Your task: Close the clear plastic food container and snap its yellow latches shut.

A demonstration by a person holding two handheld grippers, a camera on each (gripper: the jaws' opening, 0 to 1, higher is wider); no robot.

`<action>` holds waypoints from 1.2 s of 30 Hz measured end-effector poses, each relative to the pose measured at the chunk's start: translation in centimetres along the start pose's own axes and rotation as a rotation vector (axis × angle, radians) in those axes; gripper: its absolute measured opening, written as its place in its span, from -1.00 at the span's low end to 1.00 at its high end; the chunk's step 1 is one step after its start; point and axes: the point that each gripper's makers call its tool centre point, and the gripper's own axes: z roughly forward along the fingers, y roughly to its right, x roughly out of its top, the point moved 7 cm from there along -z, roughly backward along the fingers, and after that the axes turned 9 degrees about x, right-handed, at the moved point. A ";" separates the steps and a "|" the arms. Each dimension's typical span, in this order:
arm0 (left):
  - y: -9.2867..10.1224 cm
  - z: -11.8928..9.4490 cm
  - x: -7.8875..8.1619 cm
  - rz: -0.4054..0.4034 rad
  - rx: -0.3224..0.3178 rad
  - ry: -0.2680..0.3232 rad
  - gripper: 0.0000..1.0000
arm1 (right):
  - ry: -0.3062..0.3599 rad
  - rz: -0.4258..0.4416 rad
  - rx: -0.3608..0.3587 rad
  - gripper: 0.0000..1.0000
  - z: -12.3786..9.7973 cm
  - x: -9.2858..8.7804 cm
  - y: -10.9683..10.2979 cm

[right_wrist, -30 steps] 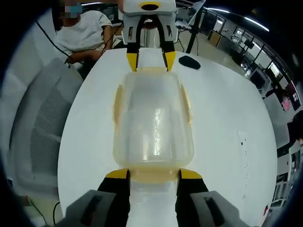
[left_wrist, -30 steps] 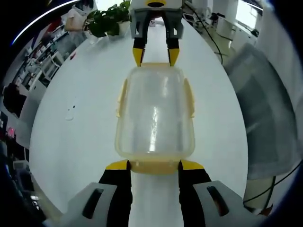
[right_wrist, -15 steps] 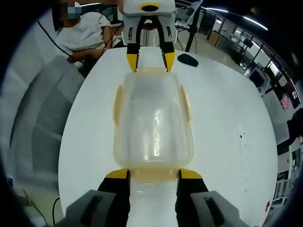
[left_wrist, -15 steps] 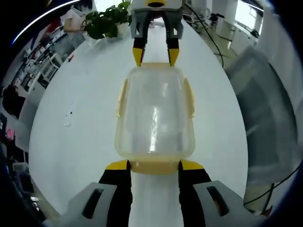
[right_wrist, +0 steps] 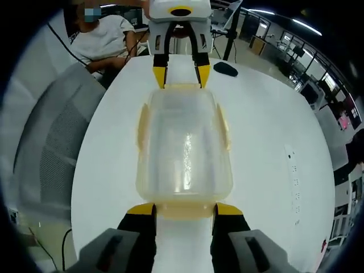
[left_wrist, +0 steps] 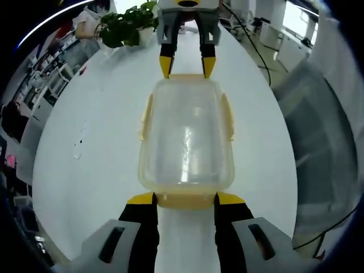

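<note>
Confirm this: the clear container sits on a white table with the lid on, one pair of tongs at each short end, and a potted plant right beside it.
One thing is wrong: the potted plant stands far off at the table's far end, as the left gripper view shows. The rest holds: container lidded, left tongs and right tongs at opposite short ends.

White table [left_wrist: 91,114], potted plant [left_wrist: 126,24], grey mesh chair [right_wrist: 54,148], office desks behind

We cannot tell if the end latch [left_wrist: 185,200] touches the fingers [left_wrist: 140,198] beside it. The plant [left_wrist: 126,27] is cut by the top edge. Marks on the counter [right_wrist: 294,182] are too small to read.
</note>
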 end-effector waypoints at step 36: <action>-0.3 2.5 0.5 -0.011 -0.022 -0.007 -0.29 | 0.001 0.020 0.028 -0.30 1.1 -2.2 0.9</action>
